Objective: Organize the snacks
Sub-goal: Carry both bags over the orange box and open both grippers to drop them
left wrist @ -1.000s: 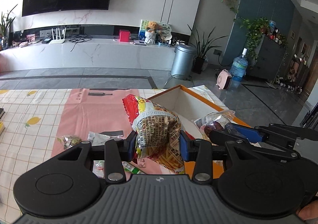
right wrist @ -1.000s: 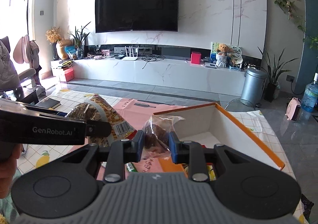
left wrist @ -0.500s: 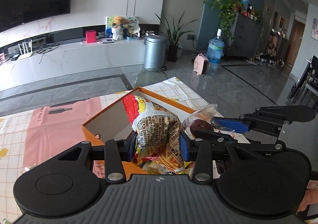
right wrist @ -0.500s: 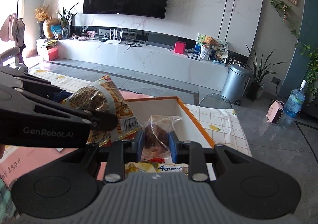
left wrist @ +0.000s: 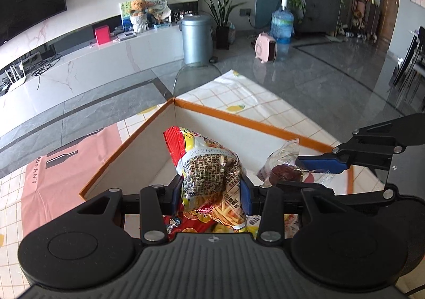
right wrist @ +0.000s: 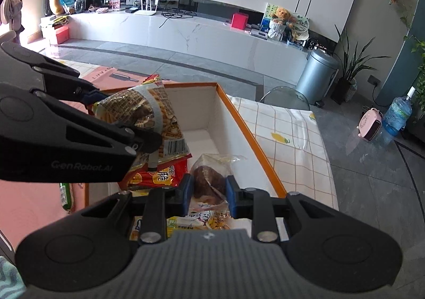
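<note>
My left gripper (left wrist: 211, 194) is shut on a puffy red-and-yellow chip bag (left wrist: 209, 174), held above the orange-rimmed white box (left wrist: 239, 119). The same bag (right wrist: 148, 113) shows at the left of the right wrist view, pinched in the left gripper (right wrist: 127, 119). My right gripper (right wrist: 207, 194) is shut on a clear-wrapped brown pastry (right wrist: 205, 183), also over the box (right wrist: 249, 142); in the left wrist view that pastry (left wrist: 283, 173) hangs between the right gripper's (left wrist: 308, 169) blue pads. Several snack packets (right wrist: 156, 175) lie on the box floor beneath both grippers.
The box sits on a checked tablecloth (left wrist: 252, 97) with a pink mat (left wrist: 55, 179) to its left. A green packet (right wrist: 66, 196) lies on the mat outside the box. The table's far edge drops to grey floor; a clear chair back (right wrist: 285, 97) stands behind it.
Both grippers have carried their snacks rightward and slightly down, from beside the box to over its inside. The left gripper has rolled. Neither grip has changed.
</note>
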Motion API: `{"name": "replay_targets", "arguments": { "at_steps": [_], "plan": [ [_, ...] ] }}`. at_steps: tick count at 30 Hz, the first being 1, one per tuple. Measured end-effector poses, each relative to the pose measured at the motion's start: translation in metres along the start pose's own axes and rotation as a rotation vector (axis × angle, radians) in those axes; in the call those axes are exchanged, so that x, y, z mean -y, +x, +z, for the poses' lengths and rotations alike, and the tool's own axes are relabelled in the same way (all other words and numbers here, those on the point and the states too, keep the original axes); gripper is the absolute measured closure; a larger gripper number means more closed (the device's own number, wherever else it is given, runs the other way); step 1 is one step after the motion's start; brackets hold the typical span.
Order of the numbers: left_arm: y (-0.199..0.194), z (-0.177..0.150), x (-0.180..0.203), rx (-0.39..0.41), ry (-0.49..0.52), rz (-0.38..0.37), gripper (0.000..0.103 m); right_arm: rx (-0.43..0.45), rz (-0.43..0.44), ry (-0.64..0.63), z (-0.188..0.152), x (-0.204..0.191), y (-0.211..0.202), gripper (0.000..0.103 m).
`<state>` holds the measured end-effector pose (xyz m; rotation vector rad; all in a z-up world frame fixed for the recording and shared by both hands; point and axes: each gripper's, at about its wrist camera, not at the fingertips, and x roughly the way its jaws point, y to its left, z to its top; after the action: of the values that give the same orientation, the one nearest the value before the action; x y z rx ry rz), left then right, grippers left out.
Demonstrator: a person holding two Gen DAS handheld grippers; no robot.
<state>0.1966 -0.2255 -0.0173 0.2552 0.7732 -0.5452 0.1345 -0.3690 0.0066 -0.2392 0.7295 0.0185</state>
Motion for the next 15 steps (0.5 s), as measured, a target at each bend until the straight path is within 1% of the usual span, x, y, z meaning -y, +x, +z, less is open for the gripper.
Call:
{"name": "replay_targets", "arguments": {
  "at_steps": [5, 9, 15],
  "plan": [
    [0.023, 0.0, -0.004, -0.055, 0.026, 0.016, 0.056, -0.062, 0.004, -0.026, 0.003, 0.002, 0.031, 0.08],
    [0.037, -0.004, -0.007, -0.095, 0.066, 0.025, 0.055, -0.113, 0.006, -0.036, 0.005, 0.004, 0.052, 0.079],
    [0.054, -0.005, -0.01, -0.162, 0.078, 0.033, 0.055, -0.178, 0.014, -0.035, 0.003, 0.007, 0.074, 0.079]
  ]
}}
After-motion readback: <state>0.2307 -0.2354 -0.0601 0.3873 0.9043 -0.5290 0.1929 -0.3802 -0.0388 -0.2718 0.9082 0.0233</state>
